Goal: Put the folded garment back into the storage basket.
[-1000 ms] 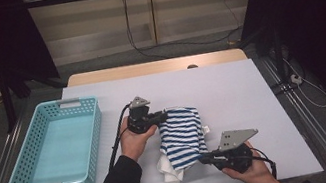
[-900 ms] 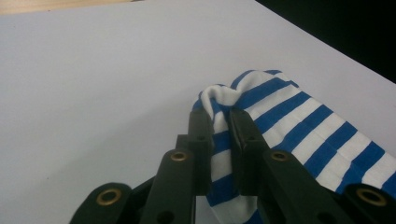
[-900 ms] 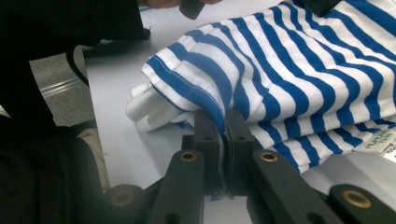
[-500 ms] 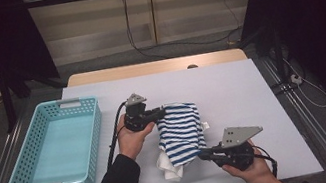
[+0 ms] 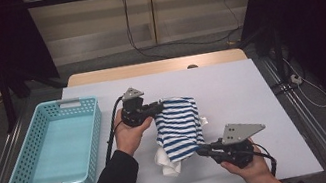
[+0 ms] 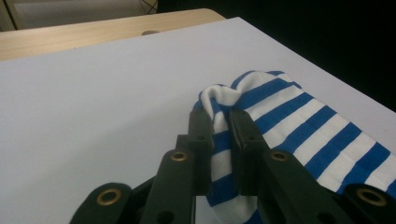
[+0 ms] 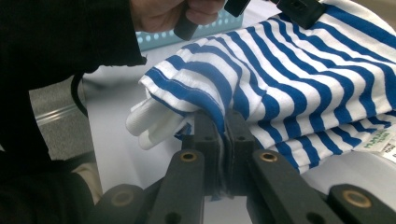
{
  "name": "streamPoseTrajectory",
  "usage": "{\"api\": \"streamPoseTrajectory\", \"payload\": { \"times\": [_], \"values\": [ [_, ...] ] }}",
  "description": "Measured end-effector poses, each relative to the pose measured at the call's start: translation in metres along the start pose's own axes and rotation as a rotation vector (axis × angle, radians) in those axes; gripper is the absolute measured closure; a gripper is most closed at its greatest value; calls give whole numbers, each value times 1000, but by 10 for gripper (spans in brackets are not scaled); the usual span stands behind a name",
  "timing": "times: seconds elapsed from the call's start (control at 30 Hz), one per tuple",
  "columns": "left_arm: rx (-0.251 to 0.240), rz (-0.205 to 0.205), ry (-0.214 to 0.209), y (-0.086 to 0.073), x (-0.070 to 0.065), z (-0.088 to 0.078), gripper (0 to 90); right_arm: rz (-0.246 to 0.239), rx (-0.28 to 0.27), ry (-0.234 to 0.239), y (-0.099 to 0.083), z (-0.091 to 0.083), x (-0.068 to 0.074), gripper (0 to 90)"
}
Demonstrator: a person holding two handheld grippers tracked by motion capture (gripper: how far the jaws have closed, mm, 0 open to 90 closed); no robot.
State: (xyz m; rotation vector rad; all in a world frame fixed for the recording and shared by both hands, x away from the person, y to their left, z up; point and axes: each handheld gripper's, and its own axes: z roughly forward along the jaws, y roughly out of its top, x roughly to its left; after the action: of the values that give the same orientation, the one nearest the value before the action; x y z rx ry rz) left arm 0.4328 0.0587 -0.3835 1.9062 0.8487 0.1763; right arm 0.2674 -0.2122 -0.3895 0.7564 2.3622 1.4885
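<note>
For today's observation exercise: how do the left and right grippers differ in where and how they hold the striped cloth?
The left gripper pinches the cloth's far edge, near the basket; the right gripper pinches its near edge, towards the person. In its own view the left gripper grips a bunched white-and-blue fold; the right gripper grips a flatter layered edge beside a white inner layer. Both are shut on the same cloth.

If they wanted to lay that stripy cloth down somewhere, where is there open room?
The white table is bare right of the striped cloth and along its far edge. The blue basket looks empty. It is crowded in the middle, where left gripper and right gripper pinch the cloth.
</note>
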Motion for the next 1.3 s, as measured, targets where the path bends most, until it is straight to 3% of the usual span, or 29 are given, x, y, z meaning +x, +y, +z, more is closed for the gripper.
{"api": "streamPoseTrajectory", "payload": {
  "times": [0.3, 0.87, 1.03, 1.3],
  "values": [
    [-45, -19, 5, 11, 0, -12, 805, -2, -46, -10, 9, -1, 3, 864],
    [-92, 6, 41, 27, 3, -40, 805, -22, -86, 8, 26, 8, 9, 864],
    [-111, -6, 52, 35, 8, -48, 805, -44, -107, 19, 37, 11, 10, 864],
    [-129, 10, 81, 48, 12, -64, 805, -59, -146, 29, 54, 15, 9, 865]
  ]
}}
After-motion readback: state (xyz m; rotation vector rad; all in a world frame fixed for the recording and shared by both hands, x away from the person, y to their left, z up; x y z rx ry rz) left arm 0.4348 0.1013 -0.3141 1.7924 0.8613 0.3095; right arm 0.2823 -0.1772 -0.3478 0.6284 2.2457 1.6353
